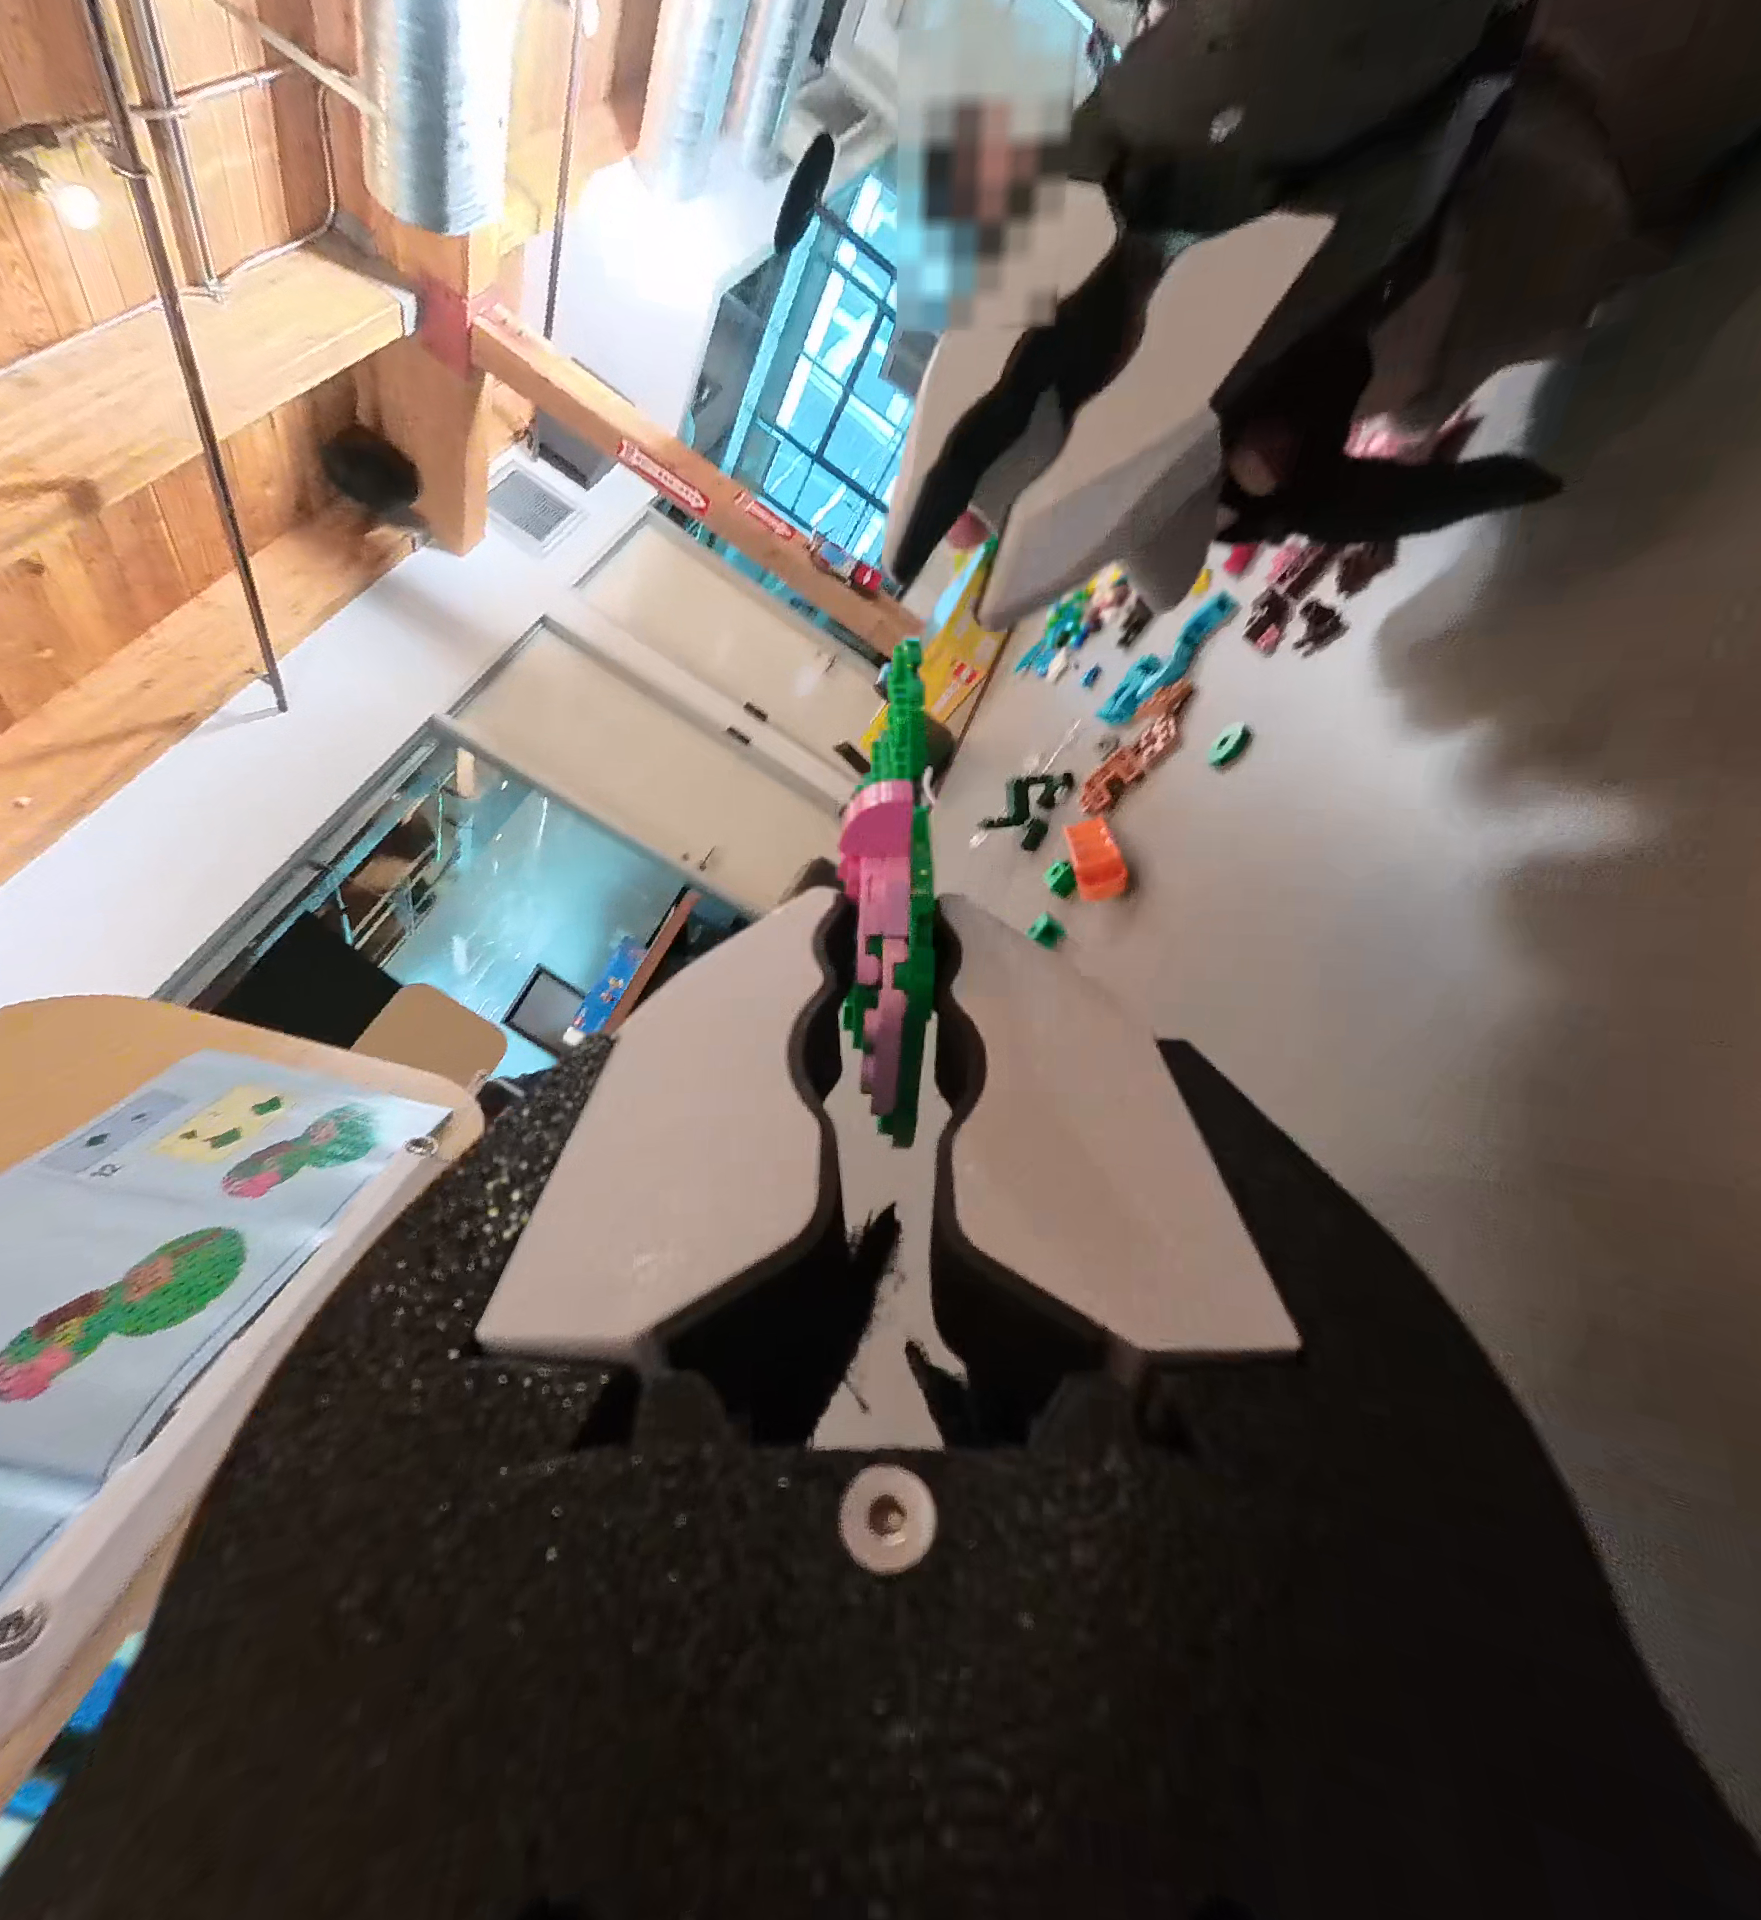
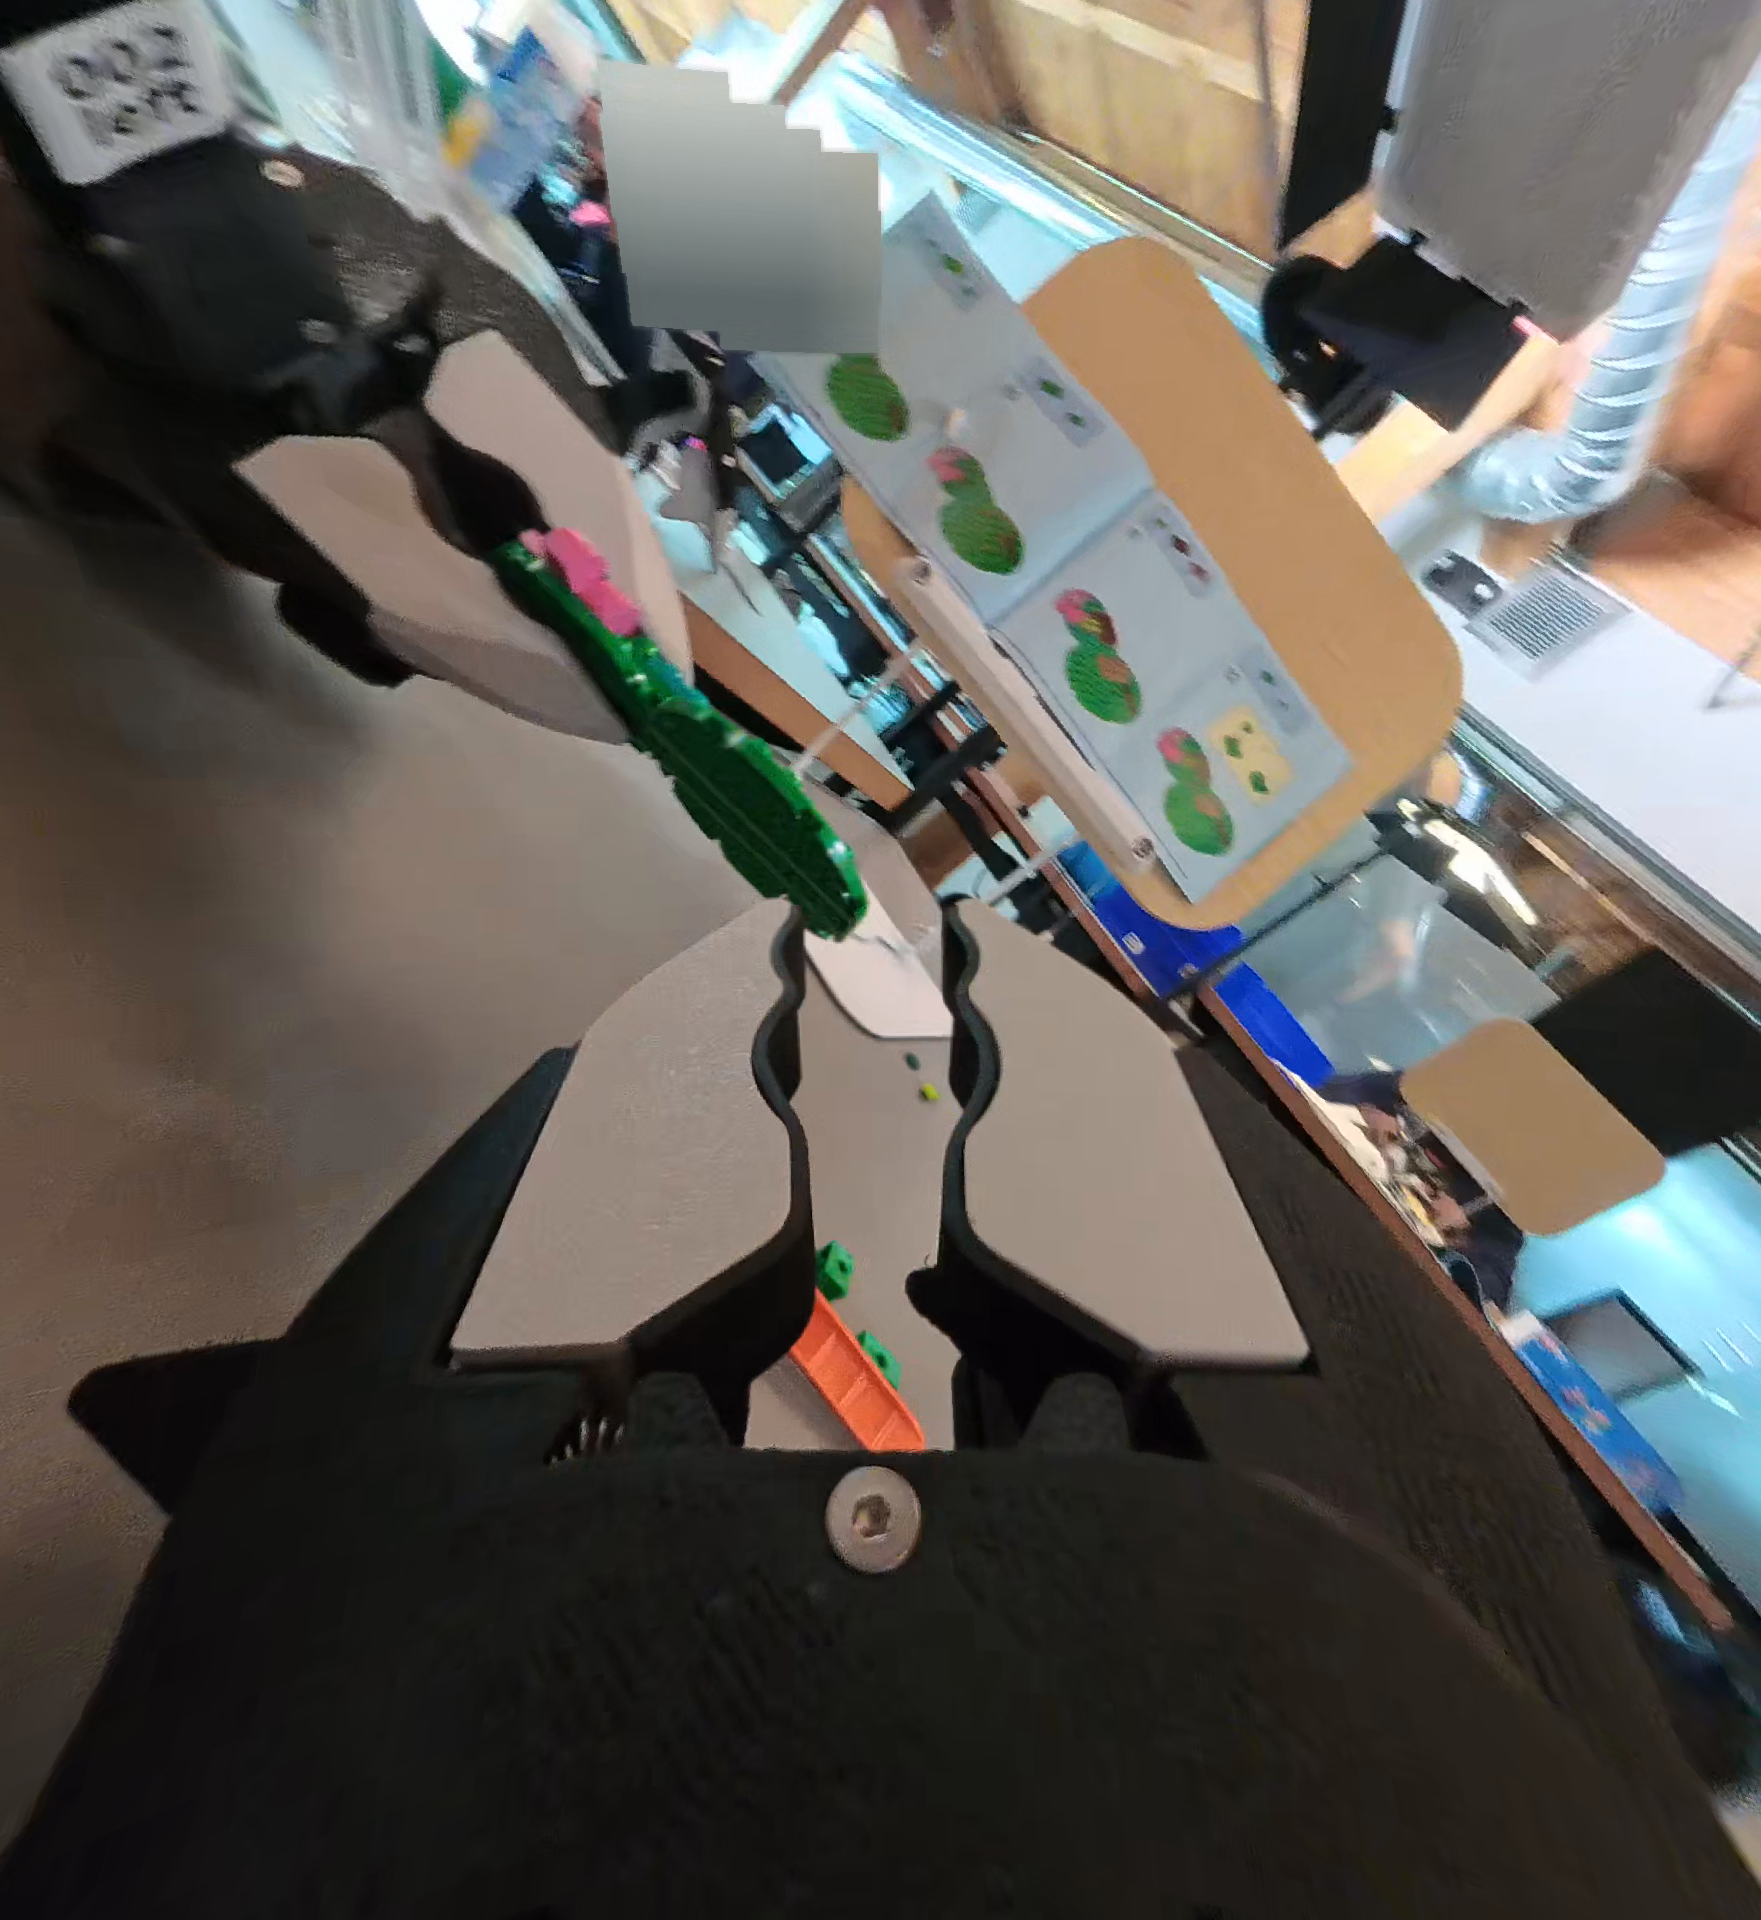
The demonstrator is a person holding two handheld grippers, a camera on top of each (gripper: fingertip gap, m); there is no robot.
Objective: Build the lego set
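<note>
The green-and-pink lego plate (image 1: 891, 997) is clamped edge-on in the left tongs (image 1: 886, 925), raised off the tabletop (image 1: 1478, 1039) for access, while the right tongs (image 2: 871, 925) are held agape and empty beside its far tip.

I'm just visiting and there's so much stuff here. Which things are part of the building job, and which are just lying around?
Part of the job:
- green and pink Lego plate, clamped in the left gripper
- right gripper, open and empty
- instruction booklet on its stand
- loose Lego pieces on the table

Lying about:
- yellow box
- blue bin

Green-and-pink lego build (image 1: 891, 956), airborne, edge-on
</note>
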